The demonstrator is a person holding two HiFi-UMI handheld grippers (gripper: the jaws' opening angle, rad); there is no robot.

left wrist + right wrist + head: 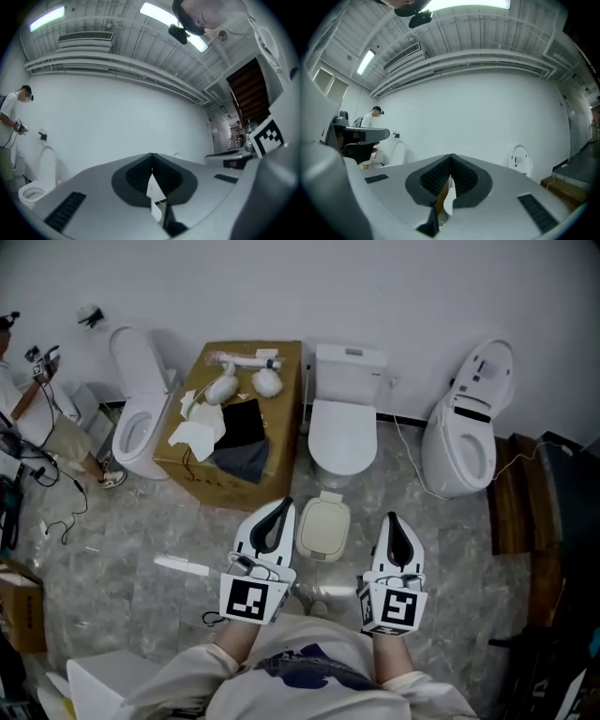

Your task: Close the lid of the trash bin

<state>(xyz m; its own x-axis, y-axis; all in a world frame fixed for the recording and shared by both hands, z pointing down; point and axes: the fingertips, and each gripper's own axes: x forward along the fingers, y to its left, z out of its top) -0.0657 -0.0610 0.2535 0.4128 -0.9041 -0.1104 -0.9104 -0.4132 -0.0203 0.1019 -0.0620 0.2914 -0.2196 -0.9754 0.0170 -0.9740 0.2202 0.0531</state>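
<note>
The small trash bin [323, 526] stands on the marbled floor in front of the middle toilet. From above, its cream lid lies flat over it. My left gripper [284, 503] hangs just left of the bin, its jaws pressed together with nothing between them. My right gripper [391, 517] is to the bin's right, a short gap away, also shut and empty. In the left gripper view the left gripper [151, 157] points level at a white wall. The right gripper [451, 157] does the same in the right gripper view. The bin is hidden in both gripper views.
A cardboard box [246, 427] with cloths and bottles on it stands behind the bin to the left. Three toilets line the wall: left [139, 418], middle [345, 423], right [469, 427]. A white stick [183, 565] and cables lie on the floor. A person [9, 117] stands far left.
</note>
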